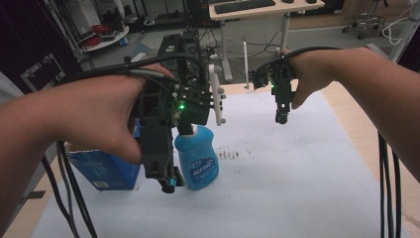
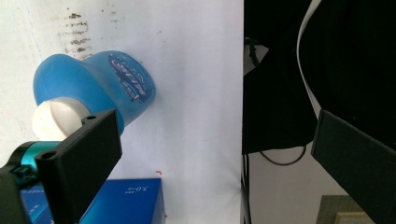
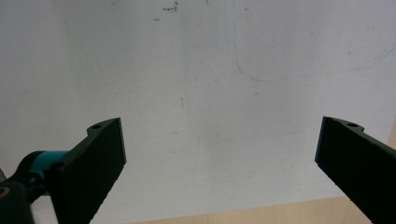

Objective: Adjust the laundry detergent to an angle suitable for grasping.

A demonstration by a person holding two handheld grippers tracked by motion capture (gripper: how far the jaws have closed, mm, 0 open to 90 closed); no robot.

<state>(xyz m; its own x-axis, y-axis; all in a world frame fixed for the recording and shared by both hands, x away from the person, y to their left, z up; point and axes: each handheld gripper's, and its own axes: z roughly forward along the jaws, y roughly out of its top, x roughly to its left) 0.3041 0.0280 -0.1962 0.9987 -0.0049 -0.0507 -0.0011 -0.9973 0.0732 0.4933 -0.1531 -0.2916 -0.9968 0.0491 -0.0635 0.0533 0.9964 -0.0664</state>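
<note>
My left gripper [image 1: 171, 173] hides the white cap [image 2: 53, 119] of the blue bottle [image 1: 198, 158], which stands upright on the white sheet [image 1: 277, 183] beside a half-covered blue box [image 1: 106, 171]. Both my left and right gripper [image 1: 281, 116] are spread wide, pinching nothing. A desk [image 1: 262, 10] stands beyond.

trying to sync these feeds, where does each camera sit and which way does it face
High view: fixed above the person's side, looking forward and down at the white table cover; both forearms enter from the bottom, left gripper over the blue bottle.
Left gripper view: rides on the left gripper, looking down past its open fingers at the bottle and blue box.
Right gripper view: rides on the right gripper, facing bare cover between open fingers.
Shared: bottle, box.
</note>
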